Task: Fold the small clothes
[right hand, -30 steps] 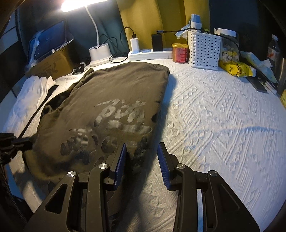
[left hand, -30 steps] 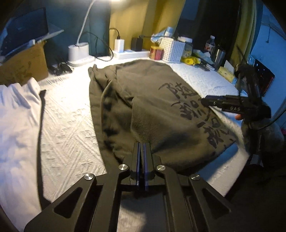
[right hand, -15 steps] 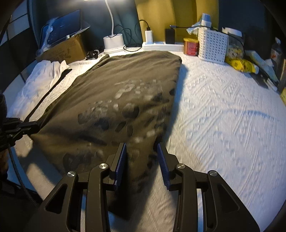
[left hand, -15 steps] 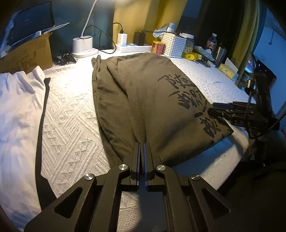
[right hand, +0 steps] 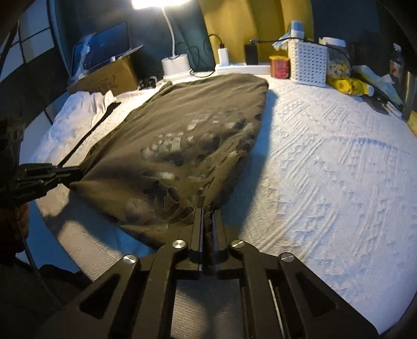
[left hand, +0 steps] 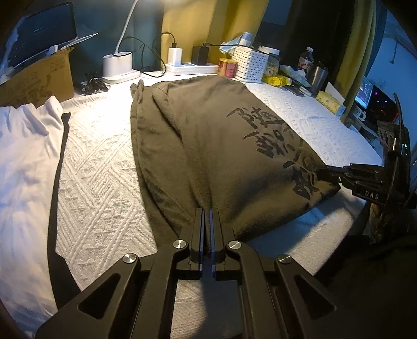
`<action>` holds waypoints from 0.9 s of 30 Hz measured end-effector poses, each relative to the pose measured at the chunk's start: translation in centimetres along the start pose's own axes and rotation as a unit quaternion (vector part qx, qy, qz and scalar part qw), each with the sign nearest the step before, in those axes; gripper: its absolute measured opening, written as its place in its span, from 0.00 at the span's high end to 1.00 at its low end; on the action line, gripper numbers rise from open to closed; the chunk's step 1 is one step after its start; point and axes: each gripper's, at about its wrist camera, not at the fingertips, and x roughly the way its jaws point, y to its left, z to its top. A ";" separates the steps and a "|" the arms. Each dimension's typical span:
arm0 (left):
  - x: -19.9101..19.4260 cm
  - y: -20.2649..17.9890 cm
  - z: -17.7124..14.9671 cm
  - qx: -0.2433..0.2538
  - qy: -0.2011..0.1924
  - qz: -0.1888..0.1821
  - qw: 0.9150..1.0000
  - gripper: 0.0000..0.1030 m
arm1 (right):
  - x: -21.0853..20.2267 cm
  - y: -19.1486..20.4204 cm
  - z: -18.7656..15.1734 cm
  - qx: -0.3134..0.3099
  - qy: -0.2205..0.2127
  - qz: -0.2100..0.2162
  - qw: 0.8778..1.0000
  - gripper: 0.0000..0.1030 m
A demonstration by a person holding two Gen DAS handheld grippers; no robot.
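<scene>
Now the olive shirt (left hand: 216,146) lies flat across the frame centre on the white bed (left hand: 99,167). Left gripper (left hand: 206,224) is clamped on its near hem; right gripper (right hand: 207,224), jaws just closed, pinches the other hem corner. Soft, light, floppy knit, judged non-slippery. Corner holds suit; expect sag between them.

1. The olive shirt's (left hand: 213,146) near hem is hidden behind the left gripper (left hand: 206,216) fingers.
2. The white garment (left hand: 23,167) at left runs off the picture's edge.
3. The shirt's print (right hand: 182,161) is blurred in the right wrist view.
4. The lamp (right hand: 156,2) head is washed out by glare.
5. Labels on the far red tin (right hand: 280,66) are too small to read.
</scene>
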 end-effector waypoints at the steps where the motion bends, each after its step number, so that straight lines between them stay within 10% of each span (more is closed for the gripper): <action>1: 0.0 -0.2 0.0 0.001 0.002 -0.005 1.000 0.98 | -0.3 -0.1 0.0 -0.001 -0.001 -0.002 1.000 0.95; 22: -0.1 -2.5 0.2 0.013 0.002 -0.006 1.000 0.94 | -1.5 -0.4 -2.5 0.027 0.012 -0.033 0.999 0.93; 27: 0.3 -2.9 1.3 0.012 -0.017 0.006 1.000 0.40 | -1.6 -0.3 -2.3 0.026 0.017 -0.040 0.999 0.75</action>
